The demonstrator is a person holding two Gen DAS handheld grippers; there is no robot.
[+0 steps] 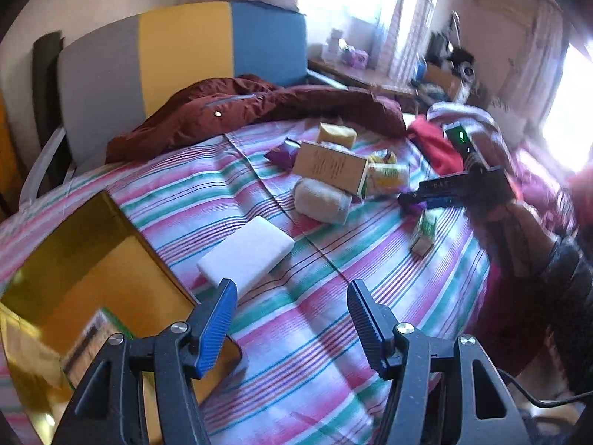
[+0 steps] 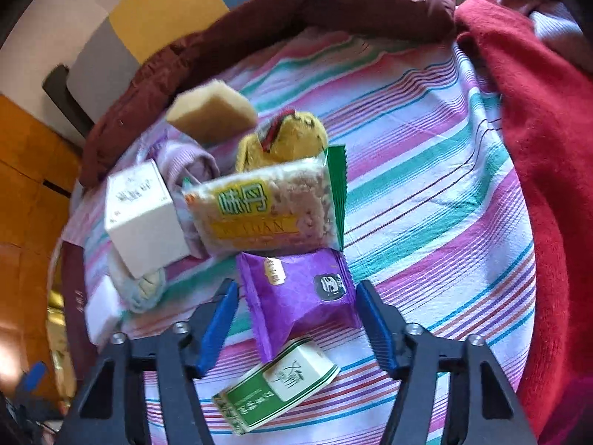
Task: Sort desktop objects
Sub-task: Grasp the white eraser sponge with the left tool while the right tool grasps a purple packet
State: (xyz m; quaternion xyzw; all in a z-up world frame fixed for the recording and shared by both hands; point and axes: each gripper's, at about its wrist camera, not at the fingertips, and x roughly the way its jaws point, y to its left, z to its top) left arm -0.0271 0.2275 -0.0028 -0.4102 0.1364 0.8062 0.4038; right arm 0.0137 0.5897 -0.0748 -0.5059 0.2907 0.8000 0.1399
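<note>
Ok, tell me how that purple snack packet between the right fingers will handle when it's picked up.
The purple packet looks like thin crinkled foil, so it will probably flex and crumple rather than stay stiff. It seems puffy, likely light. Its glossy film may slip against the fingers, and it partly overlaps the green-and-white box, which might shift.

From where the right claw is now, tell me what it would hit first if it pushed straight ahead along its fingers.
Most likely the purple snack packet, which sits between the right claw fingers with gaps on both sides. The green and white box lies nearer the camera, and depth is unclear, so it may touch first.
</note>
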